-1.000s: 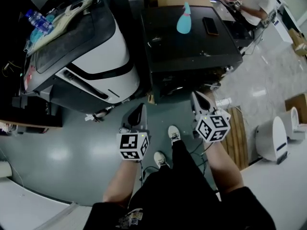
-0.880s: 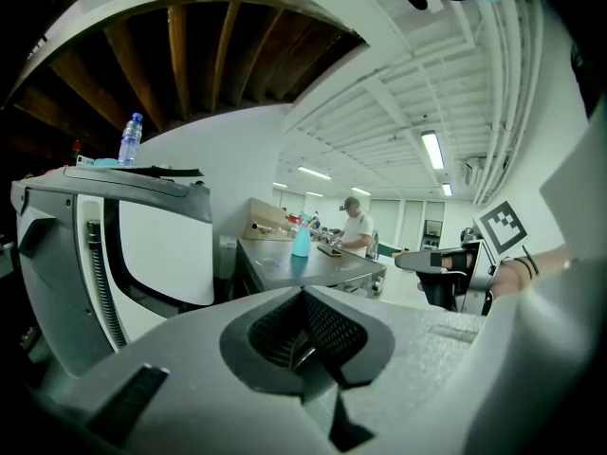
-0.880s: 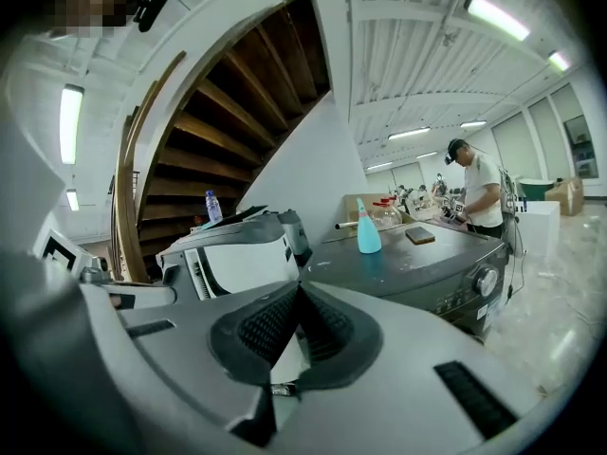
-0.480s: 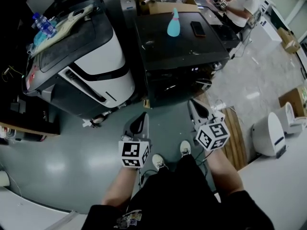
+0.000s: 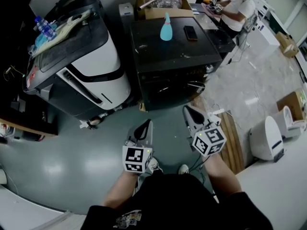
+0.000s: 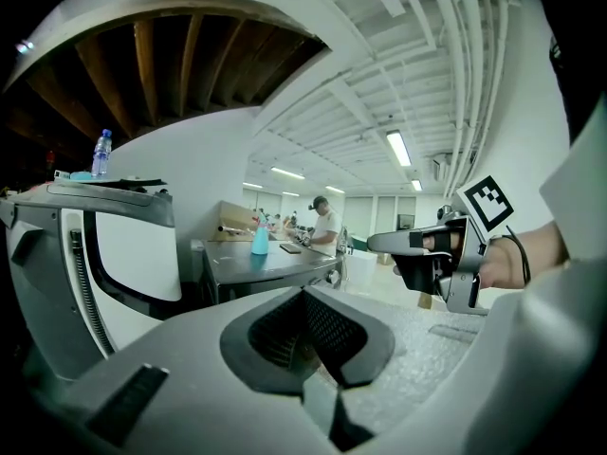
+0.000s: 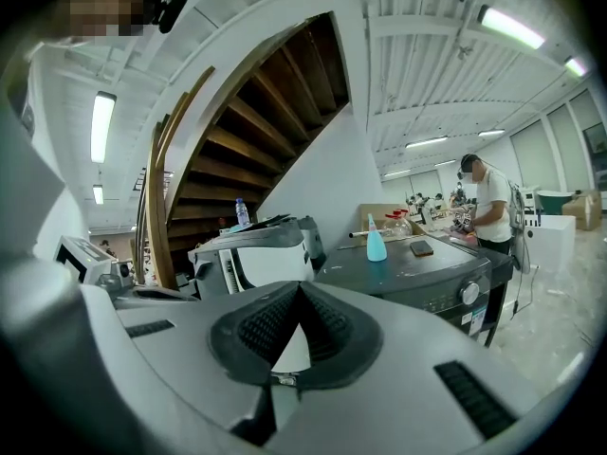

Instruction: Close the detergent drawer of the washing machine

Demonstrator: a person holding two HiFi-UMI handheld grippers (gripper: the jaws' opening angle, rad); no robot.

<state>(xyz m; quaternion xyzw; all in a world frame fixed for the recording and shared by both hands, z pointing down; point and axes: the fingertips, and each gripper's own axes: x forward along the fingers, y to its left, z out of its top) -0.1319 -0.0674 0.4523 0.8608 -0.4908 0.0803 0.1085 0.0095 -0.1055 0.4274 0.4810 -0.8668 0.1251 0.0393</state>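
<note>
Head view: left gripper point(image 5: 145, 126) and right gripper point(image 5: 188, 113) at 6 o'clock, jaws together, nothing held.
Dark washing machine point(image 5: 172, 51) at 12 o'clock, well apart from both; on its top a blue bottle point(image 5: 166, 28) and a phone point(image 5: 190, 31). At 10 o'clock, a white appliance point(image 5: 91, 66). The detergent drawer cannot be made out on the shadowed front.

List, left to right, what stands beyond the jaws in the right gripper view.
Clear plastic water bottle → turquoise spray bottle → flat black phone → person in a white shirt.

teal bottle point(image 5: 166, 27), phone point(image 5: 190, 31), cardboard box point(image 5: 159, 13), water bottle point(image 5: 42, 25), person at desk point(image 5: 237, 7)
</note>
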